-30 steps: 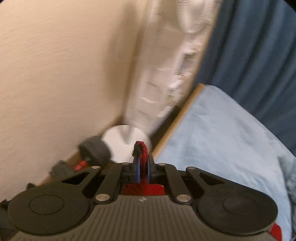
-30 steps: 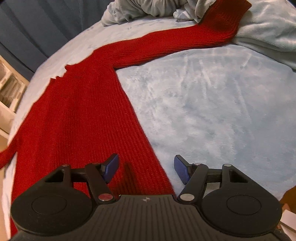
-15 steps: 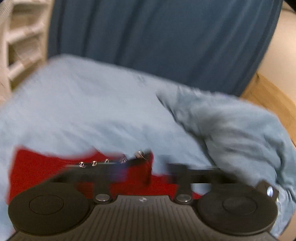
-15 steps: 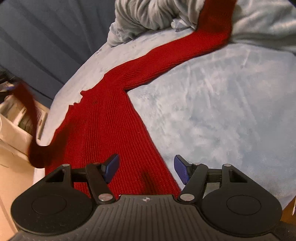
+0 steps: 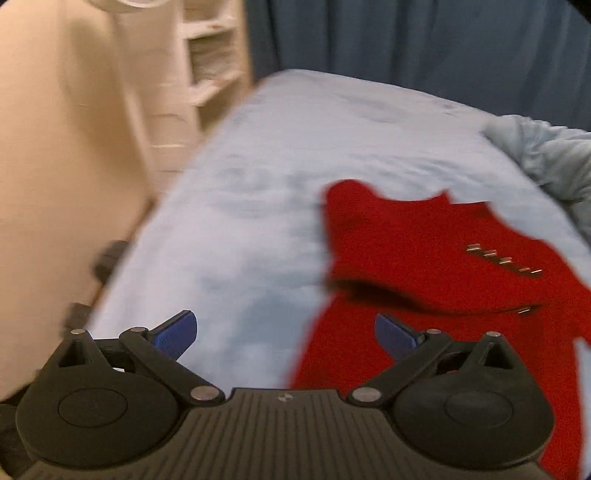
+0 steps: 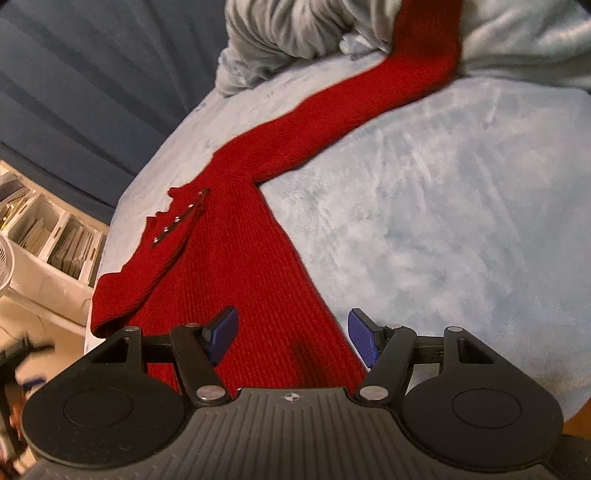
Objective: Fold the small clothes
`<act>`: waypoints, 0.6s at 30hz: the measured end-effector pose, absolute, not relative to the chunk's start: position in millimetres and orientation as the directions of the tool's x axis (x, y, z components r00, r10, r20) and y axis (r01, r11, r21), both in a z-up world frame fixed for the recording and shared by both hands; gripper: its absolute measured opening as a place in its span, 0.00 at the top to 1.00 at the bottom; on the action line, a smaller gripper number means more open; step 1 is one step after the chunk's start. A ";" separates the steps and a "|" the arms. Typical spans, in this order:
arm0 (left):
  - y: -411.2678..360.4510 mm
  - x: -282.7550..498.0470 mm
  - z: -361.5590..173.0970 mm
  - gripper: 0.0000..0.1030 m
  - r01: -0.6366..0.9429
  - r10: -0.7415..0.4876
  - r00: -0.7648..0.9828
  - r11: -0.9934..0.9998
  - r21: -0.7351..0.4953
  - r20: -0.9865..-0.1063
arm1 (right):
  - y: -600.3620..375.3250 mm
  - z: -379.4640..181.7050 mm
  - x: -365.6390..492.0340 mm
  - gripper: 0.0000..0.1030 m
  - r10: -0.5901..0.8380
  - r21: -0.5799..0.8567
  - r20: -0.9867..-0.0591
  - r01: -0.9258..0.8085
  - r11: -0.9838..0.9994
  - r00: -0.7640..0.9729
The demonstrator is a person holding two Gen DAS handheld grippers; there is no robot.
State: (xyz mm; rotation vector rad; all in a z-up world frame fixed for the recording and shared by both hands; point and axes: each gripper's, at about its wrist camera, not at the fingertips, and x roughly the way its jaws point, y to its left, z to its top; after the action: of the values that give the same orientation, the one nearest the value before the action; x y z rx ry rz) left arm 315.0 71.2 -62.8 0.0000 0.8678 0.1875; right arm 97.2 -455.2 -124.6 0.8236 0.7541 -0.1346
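A red knit sweater lies flat on the light blue bed. Its left sleeve is folded over the body, with a row of small metal buttons on top. Its right sleeve stretches away to the rumpled blanket. In the left wrist view the sweater lies to the right. My left gripper is open and empty above the bed, just left of the sweater's edge. My right gripper is open and empty above the sweater's lower body.
A rumpled grey-blue blanket lies at the far end of the bed. A blue curtain hangs behind. A white shelf unit and a beige wall stand to the left of the bed.
My left gripper swung the red sleeve over onto the sweater's body, let go and opened. The right gripper stayed open and shifted slightly.
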 end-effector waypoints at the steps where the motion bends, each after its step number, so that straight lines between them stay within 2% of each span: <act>1: 80.9 312.7 -59.0 0.00 -0.167 0.178 0.633 0.982 0.092 -0.753 | -453.3 -122.2 100.7 0.33 0.171 0.603 -0.661 0.380 0.702 0.731; 4: 86.4 322.9 -66.3 0.00 -0.105 0.156 0.619 0.988 0.115 -0.770 | -441.0 -106.8 131.3 0.33 0.170 0.560 -0.674 0.347 0.753 0.719; 9: 56.2 378.2 -113.4 0.00 0.030 0.113 0.613 0.986 0.166 -0.782 | -409.7 -73.0 245.4 0.34 0.220 0.572 -0.647 0.274 0.773 0.730; 14: 25.0 428.3 -150.3 0.01 0.120 0.105 0.643 0.965 0.235 -0.759 | -374.8 -94.1 377.9 0.35 0.220 0.508 -0.718 0.280 0.815 0.660; 15: 22.6 435.5 -155.8 0.08 0.125 0.111 0.647 0.961 0.248 -0.754 | -368.0 -102.9 397.5 0.35 0.203 0.483 -0.739 0.294 0.825 0.642; 16: 20.6 439.7 -159.3 0.29 0.131 0.116 0.656 0.956 0.264 -0.746 | -360.3 -113.6 415.9 0.33 0.179 0.445 -0.763 0.304 0.842 0.621; 17: 20.5 443.1 -163.1 0.45 0.146 0.115 0.659 0.950 0.276 -0.743 | -351.6 -123.4 429.3 0.35 0.135 0.386 -0.790 0.314 0.867 0.598; 18: 24.0 444.8 -166.1 0.74 0.170 0.085 0.654 0.952 0.256 -0.752 | -344.4 -131.7 439.1 0.40 0.082 0.314 -0.812 0.314 0.896 0.578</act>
State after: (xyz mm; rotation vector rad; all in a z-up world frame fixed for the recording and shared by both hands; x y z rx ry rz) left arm 444.8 24.0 -166.1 0.3180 0.8607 -0.0489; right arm 439.1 -344.4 -131.7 0.4567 0.9533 -0.1415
